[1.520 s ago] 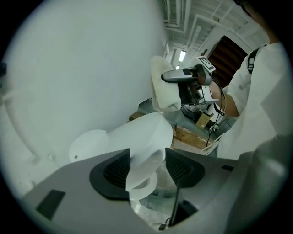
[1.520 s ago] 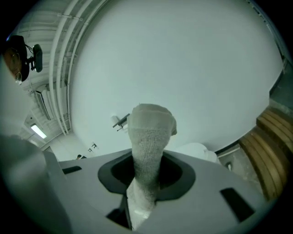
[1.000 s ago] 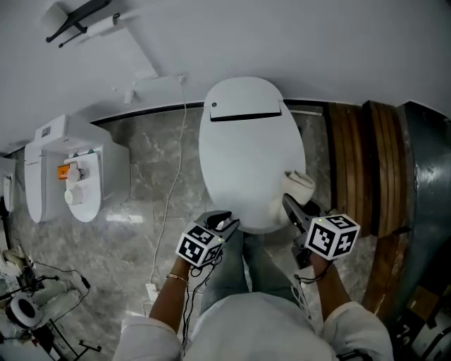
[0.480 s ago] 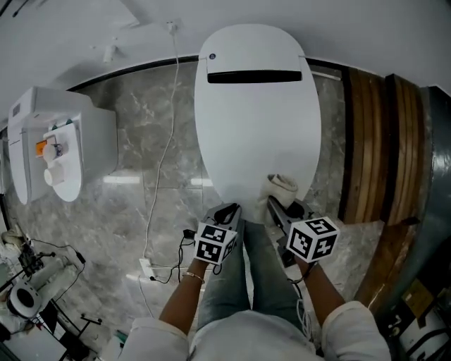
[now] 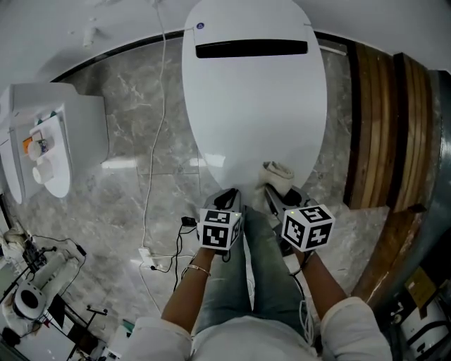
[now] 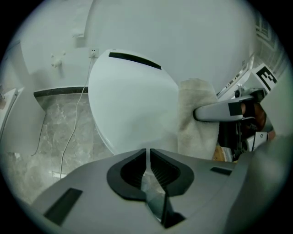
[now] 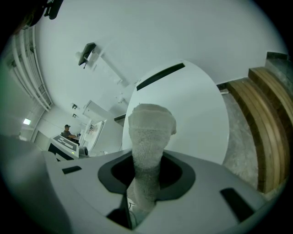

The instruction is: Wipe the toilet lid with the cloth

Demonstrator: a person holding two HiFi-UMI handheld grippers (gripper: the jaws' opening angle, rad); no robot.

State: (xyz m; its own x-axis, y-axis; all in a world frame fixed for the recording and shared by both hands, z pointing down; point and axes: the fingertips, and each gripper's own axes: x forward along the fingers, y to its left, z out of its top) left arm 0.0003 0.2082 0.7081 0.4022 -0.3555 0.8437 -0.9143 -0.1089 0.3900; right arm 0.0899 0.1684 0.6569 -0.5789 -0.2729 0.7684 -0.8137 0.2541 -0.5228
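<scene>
1. A glossy grey marble floor [image 5: 120, 169] spreads below me, and a bright streak of light is reflected in it.
2. A plain white wall [image 5: 84, 17] rises behind it, with a dark skirting strip [image 5: 106, 55] along its foot.
3. Brown wooden slats [image 5: 380, 113] run along my right.
4. A white cabinet [image 5: 84, 127] stands at my left. Nearer me is a clutter of cabled equipment [image 5: 28, 296].

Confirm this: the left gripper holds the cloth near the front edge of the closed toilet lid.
Wrong gripper. The right gripper holds the cloth near the front edge of the closed toilet lid; the right gripper view shows it clamped there.
</scene>
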